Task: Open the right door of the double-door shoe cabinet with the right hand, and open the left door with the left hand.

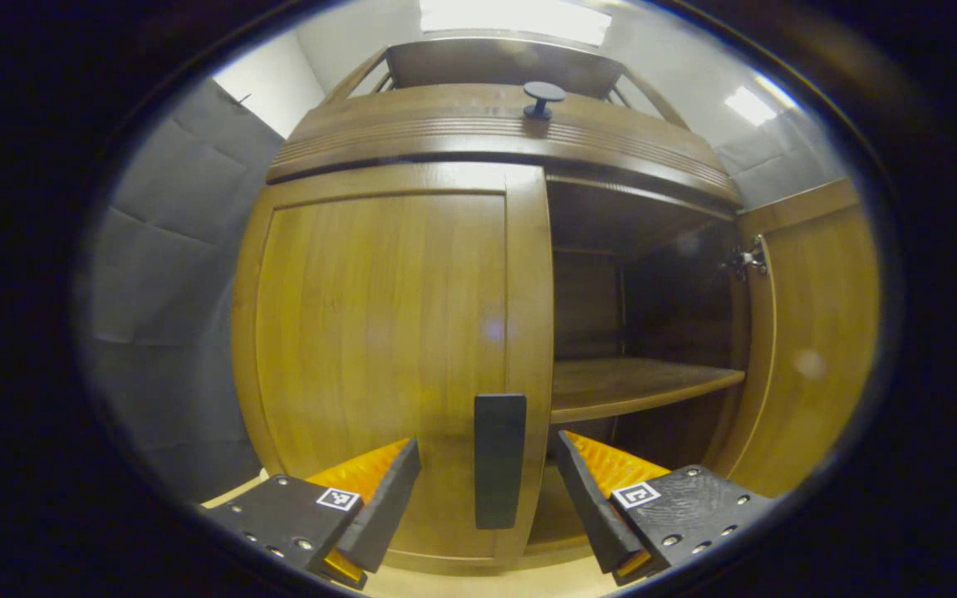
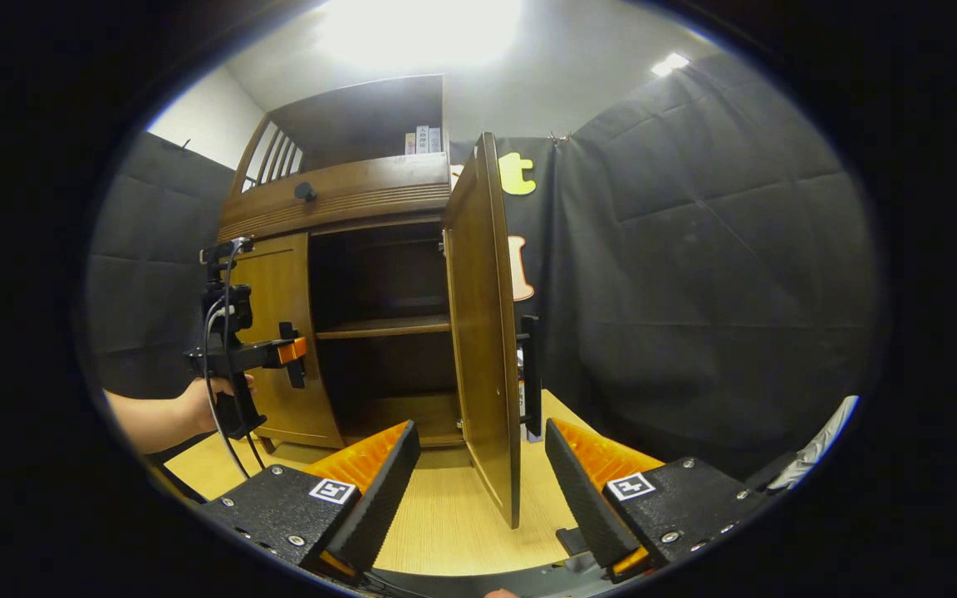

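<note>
In the left gripper view I am holding my left gripper (image 1: 488, 477) with its jaws wide on either side of the left door's (image 1: 379, 349) dark upright handle (image 1: 500, 461), not touching it; that door is sitting closed. The right gripper view is showing me my left gripper (image 2: 292, 355) from the side, a hand (image 2: 213, 407) gripping it. My right gripper (image 2: 483, 473) is spreading its jaws wide around the right door's (image 2: 483, 332) lower edge, the door standing swung open and baring the dark shelf (image 2: 383, 326) of the shoe cabinet (image 2: 337, 195).
</note>
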A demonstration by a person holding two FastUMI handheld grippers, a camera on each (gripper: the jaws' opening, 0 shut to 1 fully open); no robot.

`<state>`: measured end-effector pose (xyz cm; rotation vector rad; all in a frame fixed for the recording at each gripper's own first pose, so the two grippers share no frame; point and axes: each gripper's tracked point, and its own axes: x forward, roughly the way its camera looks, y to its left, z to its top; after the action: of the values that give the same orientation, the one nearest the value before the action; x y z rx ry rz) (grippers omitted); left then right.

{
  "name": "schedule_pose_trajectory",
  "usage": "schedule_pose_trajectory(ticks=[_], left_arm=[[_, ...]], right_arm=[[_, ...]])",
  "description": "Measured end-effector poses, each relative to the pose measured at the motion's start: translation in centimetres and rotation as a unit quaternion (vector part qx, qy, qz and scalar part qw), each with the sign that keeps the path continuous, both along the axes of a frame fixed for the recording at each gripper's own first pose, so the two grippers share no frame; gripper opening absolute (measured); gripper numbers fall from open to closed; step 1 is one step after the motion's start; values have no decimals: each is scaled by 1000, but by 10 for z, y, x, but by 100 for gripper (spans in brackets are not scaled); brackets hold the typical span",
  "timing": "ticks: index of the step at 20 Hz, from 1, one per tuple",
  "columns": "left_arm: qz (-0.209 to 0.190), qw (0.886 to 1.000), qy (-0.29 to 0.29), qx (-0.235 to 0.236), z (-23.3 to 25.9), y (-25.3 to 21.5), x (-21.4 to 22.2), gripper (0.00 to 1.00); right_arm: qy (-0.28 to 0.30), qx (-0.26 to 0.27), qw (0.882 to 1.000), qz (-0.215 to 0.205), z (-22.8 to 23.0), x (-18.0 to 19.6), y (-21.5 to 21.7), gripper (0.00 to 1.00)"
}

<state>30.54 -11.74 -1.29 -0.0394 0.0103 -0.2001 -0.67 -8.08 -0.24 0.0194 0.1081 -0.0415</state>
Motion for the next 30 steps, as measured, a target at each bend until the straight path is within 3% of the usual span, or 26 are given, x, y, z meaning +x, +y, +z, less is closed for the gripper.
schedule_pose_trajectory(ticks=[4,7,11,15,18,22,23,30], left_arm=[[1,1000,11,12,-11,-2,11,77],[8,1000,13,24,-18,-9,13,41],[-4,999,25,20,-17,-13,11,32],[-3,1000,23,14,-19,-8,0,16],[-12,1000,22,7,-16,-4,-8,10],[-19,1000,23,10,-16,5,-29,10],[-20,1000,21,10,-15,7,-35,22],[-26,999,20,9,-12,26,-67,22]], right_arm=[[11,-3,1000,-7,-5,1,-5,94],[-4,-6,1000,-7,8,-2,-4,94],[-25,-18,999,-12,23,-7,-7,94],[-35,-19,999,-13,31,-10,-5,94],[-38,-16,999,-7,32,-11,5,92],[-38,-16,999,5,28,-11,18,94],[-34,-13,999,9,25,-11,21,92],[-30,1,999,20,20,-12,26,94]])
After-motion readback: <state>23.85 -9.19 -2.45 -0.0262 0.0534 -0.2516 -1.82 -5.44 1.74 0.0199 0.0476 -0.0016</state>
